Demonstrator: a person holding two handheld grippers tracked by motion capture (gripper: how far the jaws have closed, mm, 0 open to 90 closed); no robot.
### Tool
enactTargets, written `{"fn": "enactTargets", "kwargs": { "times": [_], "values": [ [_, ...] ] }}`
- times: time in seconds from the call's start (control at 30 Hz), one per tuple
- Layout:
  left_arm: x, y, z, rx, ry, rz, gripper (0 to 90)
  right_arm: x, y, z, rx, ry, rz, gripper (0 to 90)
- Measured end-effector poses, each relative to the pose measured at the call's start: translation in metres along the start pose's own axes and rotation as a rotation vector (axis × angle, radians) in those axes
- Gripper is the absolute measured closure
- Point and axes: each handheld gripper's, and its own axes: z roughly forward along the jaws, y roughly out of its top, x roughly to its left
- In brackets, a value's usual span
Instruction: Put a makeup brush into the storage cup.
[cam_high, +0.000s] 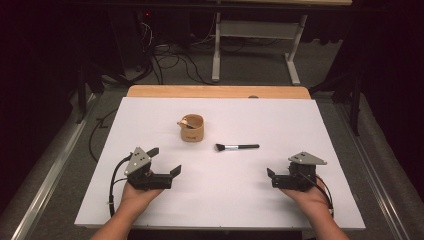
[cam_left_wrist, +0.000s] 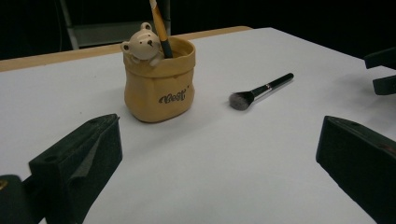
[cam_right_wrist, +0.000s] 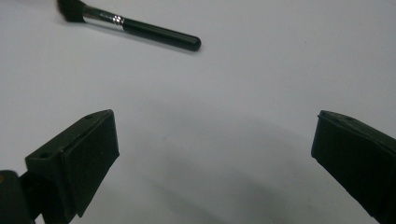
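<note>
A tan bag-shaped holder (cam_high: 192, 128) with a small bear figure on its rim stands upright on the white table top (cam_high: 225, 200). In the left gripper view the holder (cam_left_wrist: 159, 86) carries a slim yellow and black stick (cam_left_wrist: 160, 28). Right of the holder lies a black makeup brush (cam_high: 237, 147) (cam_left_wrist: 261, 88) (cam_right_wrist: 135, 28), bristles towards the holder. My left gripper (cam_high: 165, 160) (cam_left_wrist: 219, 154) is open near the front left, facing the holder, nothing between its jaws. At the front right my right gripper (cam_high: 279, 167) (cam_right_wrist: 215, 149) is open and empty, short of the brush.
A wooden strip (cam_high: 220, 91) borders the table's far edge. Beyond it are a white desk frame (cam_high: 255, 45) and loose cables (cam_high: 170, 60) on the floor. The right gripper's jaws (cam_left_wrist: 383, 70) show at the right edge of the left gripper view.
</note>
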Motion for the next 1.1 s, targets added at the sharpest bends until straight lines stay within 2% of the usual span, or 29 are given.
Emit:
{"fn": "enactTargets", "kwargs": {
  "times": [0.27,0.47,0.7,1.1],
  "values": [
    [-0.001,0.000,0.001,0.003,-0.005,0.005,0.9,0.007,-0.001,0.008,0.135,0.021,-0.084,2.3],
    [-0.002,0.000,0.001,0.005,-0.012,0.000,1.0,0.017,-0.002,0.013,0.210,0.051,-0.115,2.3],
    [-0.007,0.000,0.003,0.013,-0.029,0.015,1.0,0.019,0.004,0.016,0.275,0.076,-0.127,2.5],
    [-0.006,-0.001,0.003,0.013,-0.033,0.003,1.0,0.013,0.023,0.016,0.396,0.115,-0.151,2.7]
  ]
}}
